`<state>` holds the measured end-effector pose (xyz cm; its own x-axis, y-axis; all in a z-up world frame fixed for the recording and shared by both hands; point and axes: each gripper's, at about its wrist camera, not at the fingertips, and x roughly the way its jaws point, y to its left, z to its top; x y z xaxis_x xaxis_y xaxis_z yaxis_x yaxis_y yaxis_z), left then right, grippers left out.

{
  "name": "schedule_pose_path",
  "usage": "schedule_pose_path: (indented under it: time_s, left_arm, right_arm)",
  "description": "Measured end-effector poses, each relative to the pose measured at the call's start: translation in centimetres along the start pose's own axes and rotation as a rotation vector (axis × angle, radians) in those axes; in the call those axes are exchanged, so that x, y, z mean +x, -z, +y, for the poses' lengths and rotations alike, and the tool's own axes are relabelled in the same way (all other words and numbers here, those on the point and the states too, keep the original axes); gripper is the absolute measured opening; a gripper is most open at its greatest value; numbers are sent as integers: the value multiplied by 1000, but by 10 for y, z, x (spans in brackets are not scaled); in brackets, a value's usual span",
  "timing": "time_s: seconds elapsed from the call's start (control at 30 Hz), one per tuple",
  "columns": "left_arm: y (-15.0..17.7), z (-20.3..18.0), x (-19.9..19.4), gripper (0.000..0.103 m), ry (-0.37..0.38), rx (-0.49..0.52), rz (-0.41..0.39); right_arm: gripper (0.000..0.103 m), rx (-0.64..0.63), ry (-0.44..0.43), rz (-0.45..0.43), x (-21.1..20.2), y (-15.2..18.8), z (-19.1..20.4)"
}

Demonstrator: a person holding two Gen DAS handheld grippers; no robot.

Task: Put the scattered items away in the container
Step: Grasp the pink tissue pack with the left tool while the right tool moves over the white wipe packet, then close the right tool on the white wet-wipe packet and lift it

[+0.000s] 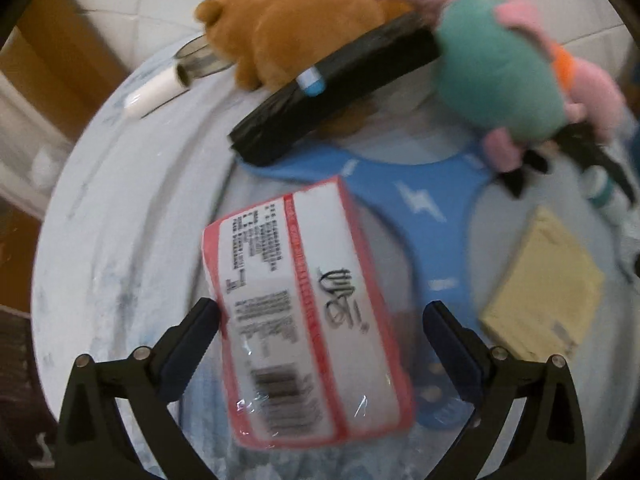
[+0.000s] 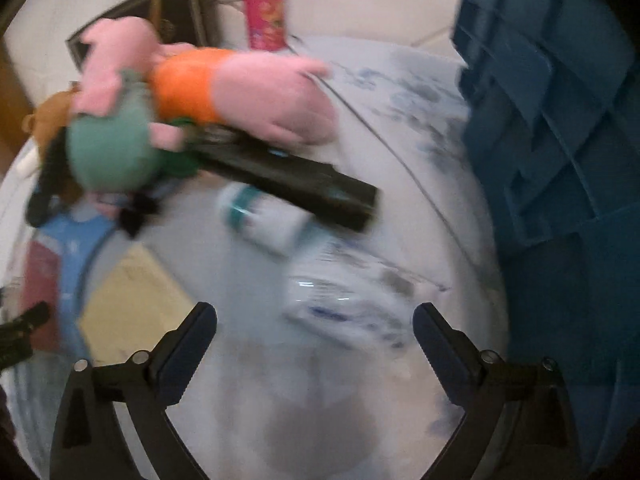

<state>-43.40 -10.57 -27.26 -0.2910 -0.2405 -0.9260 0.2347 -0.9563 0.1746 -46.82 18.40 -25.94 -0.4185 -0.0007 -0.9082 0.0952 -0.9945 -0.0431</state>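
A red-bordered packet (image 1: 308, 312) wrapped in clear film lies nearest the left gripper (image 1: 320, 320), between its wide-open jaws but apparently not pinched; one corner sits close to the left pad, and blur makes contact hard to judge. The right gripper (image 2: 315, 320) also stands fully open and empty above a crumpled clear wrapper with blue print (image 2: 352, 304). By the look of it, the tidying has hardly begun: the round white table (image 1: 120, 200) carries a brown teddy bear (image 1: 292, 40), a pink pig plush in a teal dress (image 1: 500, 80), a second pig plush in orange (image 2: 240, 84), a long black box (image 1: 340, 92), a blue bib with white lightning bolts (image 1: 420, 192), a pale yellow pad (image 1: 548, 284), a white roll (image 1: 156, 92) and a white-and-teal tube (image 2: 264, 220). The blue ribbed plastic container (image 2: 560, 128) stands at the table's right edge; its inside is hidden, so what it already holds cannot be told.
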Motion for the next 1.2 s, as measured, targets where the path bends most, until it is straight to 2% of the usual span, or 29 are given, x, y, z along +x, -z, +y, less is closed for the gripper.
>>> schedule_pose_path:
  time_s: [0.07,0.17,0.2,0.27,0.37,0.47,0.53,0.57,0.7,0.8,0.87,0.9,1.03,1.1,1.2]
  left_arm:
    - [0,7,5,103,-12,-26,4]
    - [2,25,11,103,9,-65,20]
    - [3,31,11,99,27,-79,21]
    - [5,39,8,84,51,-86,2]
    - [8,48,5,80,109,-96,-5]
    - [13,52,3,78,126,-93,-7]
    - [17,55,-1,78,142,-87,-10]
    - [19,57,-3,77,150,-85,-12]
    - [26,60,-17,77,167,-72,-31]
    - [32,64,-31,77,178,-52,-54]
    - [34,65,-37,77,185,-47,-60]
    - [35,64,-38,77,187,-44,-61]
    - [42,63,-44,77,196,-32,-66]
    - [46,61,-49,77,194,-33,-70]
    - [54,58,-56,77,188,-33,-76]
  right_arm:
    - [103,-18,23,19,12,1,-11]
    - [103,-53,47,21,27,3,-17]
    - [103,-52,55,17,29,4,-19]
    - [103,-35,46,16,36,4,-16]
    - [96,-31,50,20,37,4,-9]
    - [89,-39,25,22,31,7,-1]
    - [77,-46,9,9,21,10,7]
    - [75,-51,4,7,16,11,11]
    - [70,-47,-17,17,8,17,21]
    - [68,19,-151,36,-9,30,21]
    - [68,28,-210,44,-17,37,23]
    - [70,24,-230,45,-20,41,26]
    - [86,30,-187,49,-22,52,26]
    - [87,28,-176,51,-18,51,23]
    - [103,31,-181,74,-1,50,22]
